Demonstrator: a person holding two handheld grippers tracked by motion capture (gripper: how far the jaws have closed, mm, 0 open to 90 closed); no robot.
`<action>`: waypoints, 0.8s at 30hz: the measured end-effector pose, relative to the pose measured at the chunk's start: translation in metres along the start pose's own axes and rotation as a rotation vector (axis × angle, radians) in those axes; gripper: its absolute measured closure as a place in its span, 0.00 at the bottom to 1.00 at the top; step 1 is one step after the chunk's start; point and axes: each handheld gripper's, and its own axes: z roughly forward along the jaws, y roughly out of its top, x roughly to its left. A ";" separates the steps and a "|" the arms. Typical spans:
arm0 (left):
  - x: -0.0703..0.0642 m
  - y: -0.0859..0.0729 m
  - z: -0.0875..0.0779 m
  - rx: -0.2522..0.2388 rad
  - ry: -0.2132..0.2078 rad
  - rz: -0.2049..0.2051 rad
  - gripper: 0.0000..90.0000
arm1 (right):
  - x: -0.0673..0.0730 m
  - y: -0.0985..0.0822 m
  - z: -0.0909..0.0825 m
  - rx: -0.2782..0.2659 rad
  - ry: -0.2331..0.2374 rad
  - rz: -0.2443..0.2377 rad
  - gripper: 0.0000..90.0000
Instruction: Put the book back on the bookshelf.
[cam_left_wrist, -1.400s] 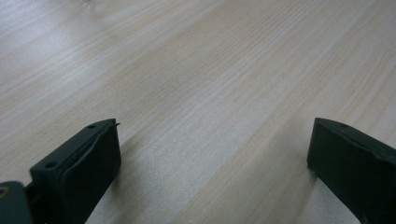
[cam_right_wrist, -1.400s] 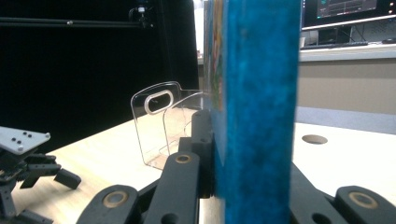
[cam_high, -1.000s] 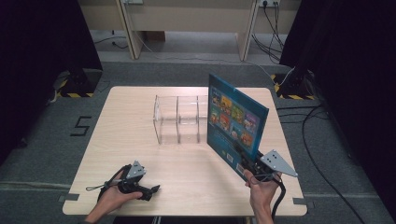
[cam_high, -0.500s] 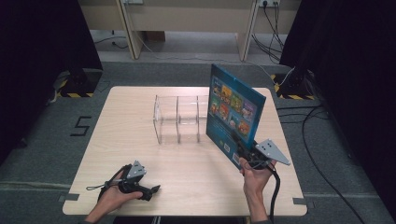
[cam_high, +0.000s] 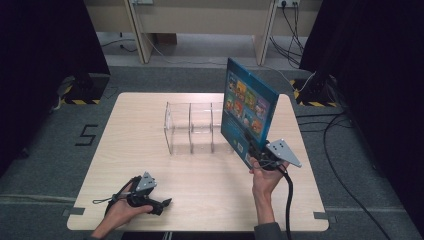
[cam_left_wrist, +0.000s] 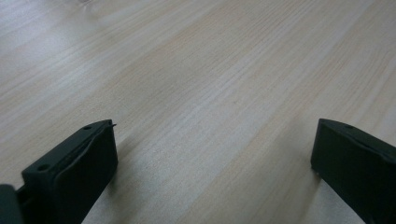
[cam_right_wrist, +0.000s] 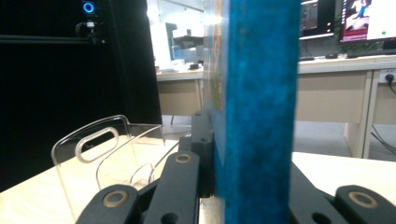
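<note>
nearest to the person, the left gripper (cam_high: 162, 204) lies low on the table (cam_high: 210, 200) under the left hand (cam_high: 127, 205), close to the front edge. its jaws stand wide apart with nothing but bare wood grain between them, as the left gripper view shows.

a little farther in and well off to that gripper's right, the right hand (cam_high: 265, 175) holds the right gripper (cam_high: 254, 150) up off the table. its jaws are clenched on the lower corner of a blue book (cam_high: 247, 112), which stands upright and tilted, its picture-covered face turned toward the left gripper's side. in the right gripper view the book's blue spine (cam_right_wrist: 259, 107) rises straight out of the jaws, with the black pads pressed against both of its faces.

just beyond and to the left of the right gripper stands a clear plastic rack (cam_high: 192, 127) with upright dividers, its slots empty. the book's lower edge hangs near the rack's right end, above the table and outside the slots.
</note>
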 end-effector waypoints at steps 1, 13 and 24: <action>0.000 0.000 0.000 0.000 0.000 0.000 0.00 | 0.001 -0.001 0.002 -0.004 -0.001 0.003 0.93; -0.001 0.000 0.000 0.000 -0.006 0.006 0.00 | 0.010 -0.009 0.029 -0.027 -0.031 -0.008 0.93; -0.001 0.000 0.000 0.001 -0.010 0.011 0.00 | 0.007 -0.019 0.041 -0.011 -0.077 -0.036 0.93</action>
